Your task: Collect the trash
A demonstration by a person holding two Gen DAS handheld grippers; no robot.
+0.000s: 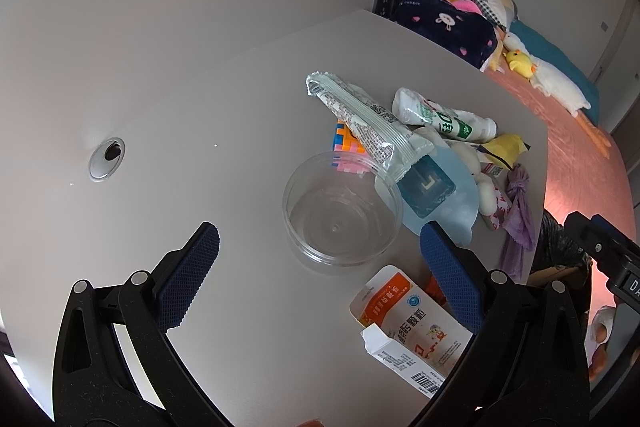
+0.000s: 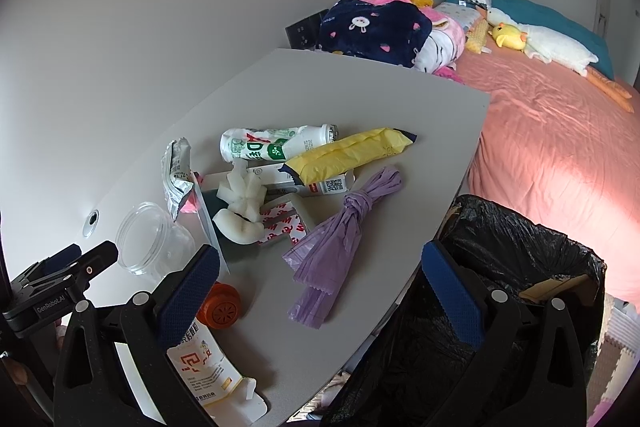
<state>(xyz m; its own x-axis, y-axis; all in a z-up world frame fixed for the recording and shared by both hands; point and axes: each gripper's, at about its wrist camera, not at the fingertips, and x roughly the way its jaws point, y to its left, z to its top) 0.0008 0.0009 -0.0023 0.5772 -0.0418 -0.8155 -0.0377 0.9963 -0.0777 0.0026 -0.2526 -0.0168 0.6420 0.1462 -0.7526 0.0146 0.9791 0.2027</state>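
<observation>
While both claws hang wide open and empty over the grey tabletop (image 2: 132,131), no piece of trash has yet been gripped.

With the left claw (image 1: 320,239) spread around the clear round plastic tub (image 1: 342,207) without touching it, that tub is judged the likeliest first pick, and the white-and-orange cardboard carton (image 1: 404,323) lies just beside it near the front edge. The right claw (image 2: 320,263) is held above the knotted purple plastic bag (image 2: 340,227), between the litter and the black-lined bin (image 2: 520,251) that stands off the tabletop's edge beside the pink bed (image 2: 560,147). The rest, a white drink bottle (image 2: 276,143), a yellow wrapper (image 2: 352,151) and a silver foil packet (image 1: 360,119), is piled together mid-tabletop. The next move is judged to call for lowering 1 claw, closing on 1 item, and carrying it across to the bin.
</observation>
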